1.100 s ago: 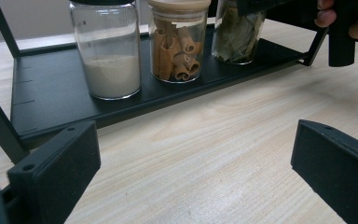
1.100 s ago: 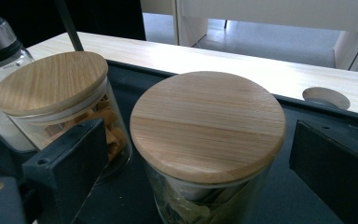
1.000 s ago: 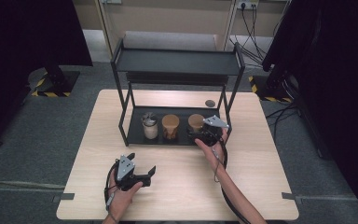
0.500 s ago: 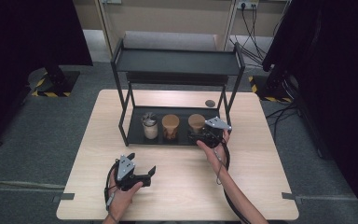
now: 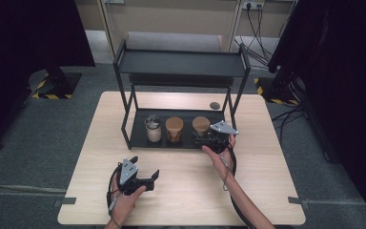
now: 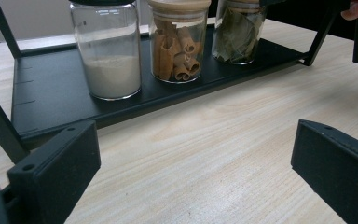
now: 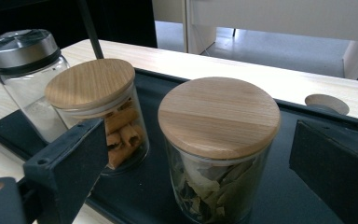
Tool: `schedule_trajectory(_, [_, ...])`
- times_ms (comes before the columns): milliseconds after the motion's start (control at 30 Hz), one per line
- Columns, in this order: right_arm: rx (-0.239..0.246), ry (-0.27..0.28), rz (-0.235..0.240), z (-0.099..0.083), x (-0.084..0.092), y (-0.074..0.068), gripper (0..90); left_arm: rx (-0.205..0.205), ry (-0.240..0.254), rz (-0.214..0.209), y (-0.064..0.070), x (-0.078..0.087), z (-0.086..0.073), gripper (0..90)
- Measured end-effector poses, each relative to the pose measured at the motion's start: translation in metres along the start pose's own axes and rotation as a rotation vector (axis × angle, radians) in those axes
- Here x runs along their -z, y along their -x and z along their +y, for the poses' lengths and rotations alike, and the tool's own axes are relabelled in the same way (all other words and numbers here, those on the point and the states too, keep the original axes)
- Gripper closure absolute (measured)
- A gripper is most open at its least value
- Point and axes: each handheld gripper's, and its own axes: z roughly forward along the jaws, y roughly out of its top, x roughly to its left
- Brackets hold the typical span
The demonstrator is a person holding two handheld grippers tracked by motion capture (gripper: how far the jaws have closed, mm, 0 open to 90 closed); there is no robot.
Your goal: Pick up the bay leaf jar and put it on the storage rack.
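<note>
Wooden table [image 5: 181, 191], black rack: I am bringing my wide-open, empty right gripper [image 7: 200, 172] squarely around the leaf jar [image 7: 219, 154], below its lid, clear of its neighbour.

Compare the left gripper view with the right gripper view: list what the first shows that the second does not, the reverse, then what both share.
Left gripper view alone: the jars side-on from low down, and broad bare tabletop before the shelf.

Right gripper view alone: the wooden lids from above, the leaf jar between open jaws, and a round hole in the tabletop.

Both: the powder jar, the cinnamon jar, the leaf jar and the black shelf.
</note>
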Motion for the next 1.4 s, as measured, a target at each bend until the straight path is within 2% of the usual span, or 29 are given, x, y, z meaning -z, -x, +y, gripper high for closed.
schedule_trajectory(733, [0.014, 0.018, 0.051, -0.003, 0.012, -0.005, 5.0, 0.000, -0.002, 0.001, 0.000, 0.000, 0.000, 0.9])
schedule_trajectory(1400, [0.015, 0.025, 0.094, -0.016, 0.026, -0.007, 5.0, 0.001, 0.000, 0.001, 0.000, 0.000, 0.000, 0.9])
